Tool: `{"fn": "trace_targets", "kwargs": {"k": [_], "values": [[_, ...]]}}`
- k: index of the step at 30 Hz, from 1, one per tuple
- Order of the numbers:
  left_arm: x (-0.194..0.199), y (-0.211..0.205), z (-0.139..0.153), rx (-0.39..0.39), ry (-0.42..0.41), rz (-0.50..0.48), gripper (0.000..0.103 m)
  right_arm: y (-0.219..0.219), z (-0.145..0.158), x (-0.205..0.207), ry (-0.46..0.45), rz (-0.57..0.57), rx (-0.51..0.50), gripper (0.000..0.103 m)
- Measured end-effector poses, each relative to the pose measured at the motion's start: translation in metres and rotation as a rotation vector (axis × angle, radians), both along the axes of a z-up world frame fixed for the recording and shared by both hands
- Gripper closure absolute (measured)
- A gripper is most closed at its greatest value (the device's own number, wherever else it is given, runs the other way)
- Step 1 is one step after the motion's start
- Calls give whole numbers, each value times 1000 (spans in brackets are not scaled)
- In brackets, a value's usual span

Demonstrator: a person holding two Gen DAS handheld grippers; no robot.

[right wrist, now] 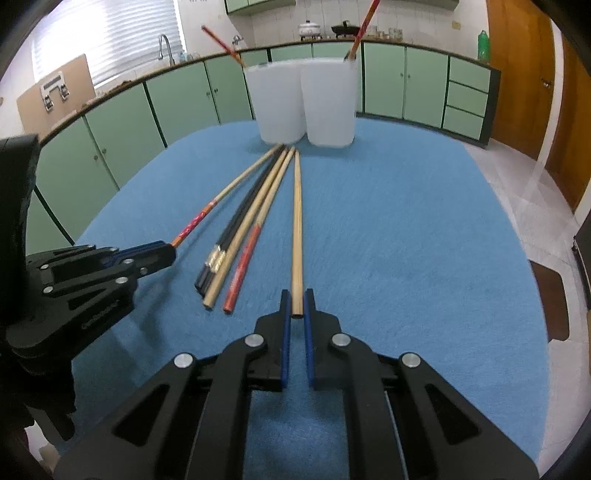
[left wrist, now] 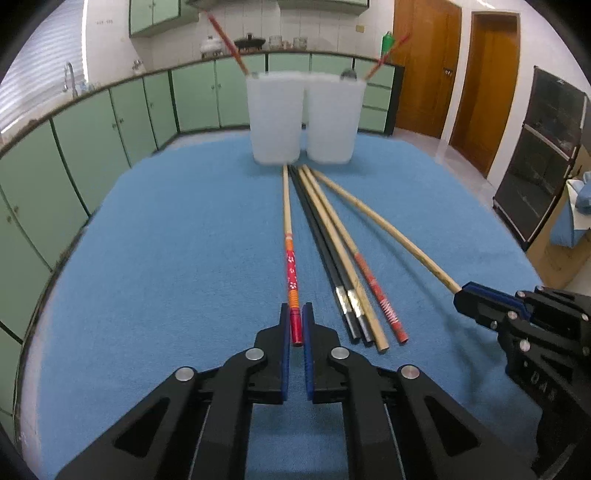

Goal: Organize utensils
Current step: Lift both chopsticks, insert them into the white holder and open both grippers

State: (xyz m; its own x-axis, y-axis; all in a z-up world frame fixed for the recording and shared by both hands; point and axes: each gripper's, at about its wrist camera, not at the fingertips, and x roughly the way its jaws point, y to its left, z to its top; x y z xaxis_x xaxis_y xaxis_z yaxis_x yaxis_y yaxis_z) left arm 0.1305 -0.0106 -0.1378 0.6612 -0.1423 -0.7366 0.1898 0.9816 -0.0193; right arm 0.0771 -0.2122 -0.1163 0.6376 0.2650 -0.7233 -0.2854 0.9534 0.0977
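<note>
Six slender chopsticks fan out on your blue, towel-textured worktop (left wrist: 166,240), tips meeting before two frosted white plastic cups (left wrist: 275,118), each holding one red chopstick. Your left gripper (left wrist: 296,325) is clamped on the glossy red, flower-patterned end of a bamboo chopstick (left wrist: 287,206). Your right gripper (right wrist: 296,304) pinches a plain, round wooden chopstick (right wrist: 296,221). Between them lie two black sticks (left wrist: 317,236) with silver bands.

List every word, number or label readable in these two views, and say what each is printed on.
"DAS": partly readable raised letters on the right gripper body, left wrist view.
Raised lettering on the left gripper body, right wrist view: too blurred to read.
Small mark on the wall by the upper cabinets: too small to read.
Patterned chopstick: flowers only, no text.
</note>
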Motion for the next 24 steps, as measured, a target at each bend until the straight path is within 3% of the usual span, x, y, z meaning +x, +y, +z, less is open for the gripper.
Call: {"fn": "trace_targets", "kwargs": {"k": [15, 24], "values": [[-11, 16, 131, -41, -313, -38, 98, -24, 126, 9, -239, 23, 94, 97], [22, 19, 175, -81, -387, -67, 98, -22, 184, 53, -295, 60, 88, 97]]}}
